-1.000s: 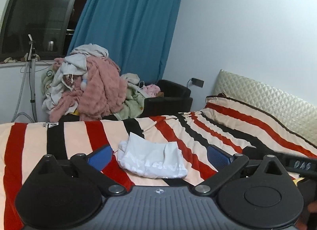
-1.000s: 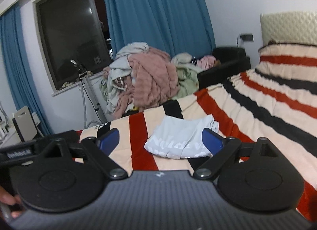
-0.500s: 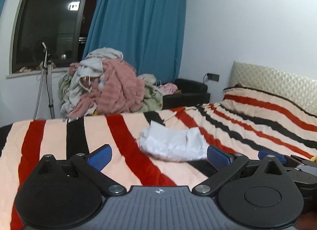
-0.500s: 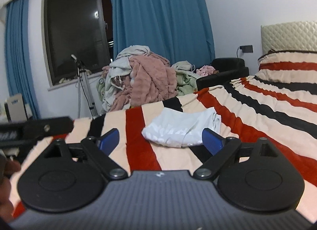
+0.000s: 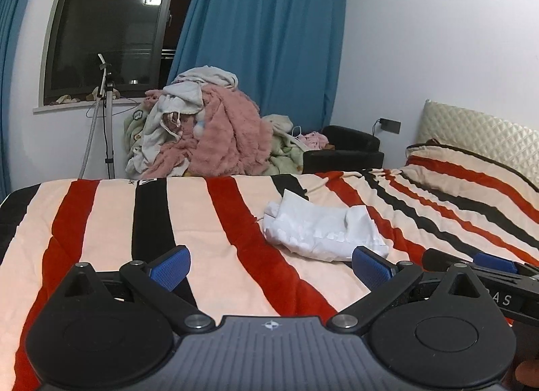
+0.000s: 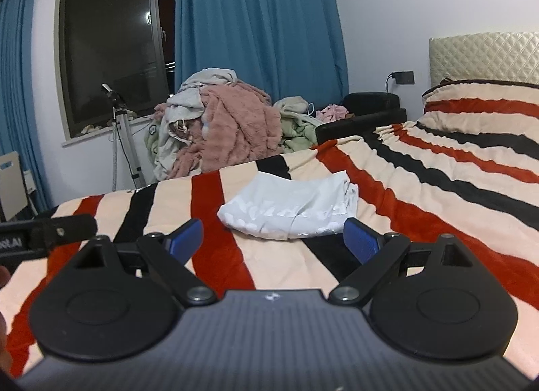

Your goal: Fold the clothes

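**White garment bundled on the striped bed, both tools empty**

On the bed (image 5: 101,222), going left to right: my left gripper (image 5: 269,264) hovers low over the striped cover, its fingers (image 5: 170,264) spread wide with nothing between them. Just ahead and to its right lies the white garment (image 5: 320,231), gathered into a compact, slightly rumpled bundle with pale lettering along its near edge. Further right my right gripper (image 6: 273,237) faces the same bundle almost squarely, fingers (image 6: 362,239) likewise released and holding nothing.

The bundle could be a fold that is done and loose at the edges, or a piece dropped there and waiting to be spread; I cannot tell which from how it lies. Either way, I judge that good handling means pinching one layer of cloth at its corners, not the whole wad, keeping both tools level so the fabric does not twist, and staying off the plush cover beneath. The clothes heap (image 5: 202,134) sits well apart, beyond the bed.
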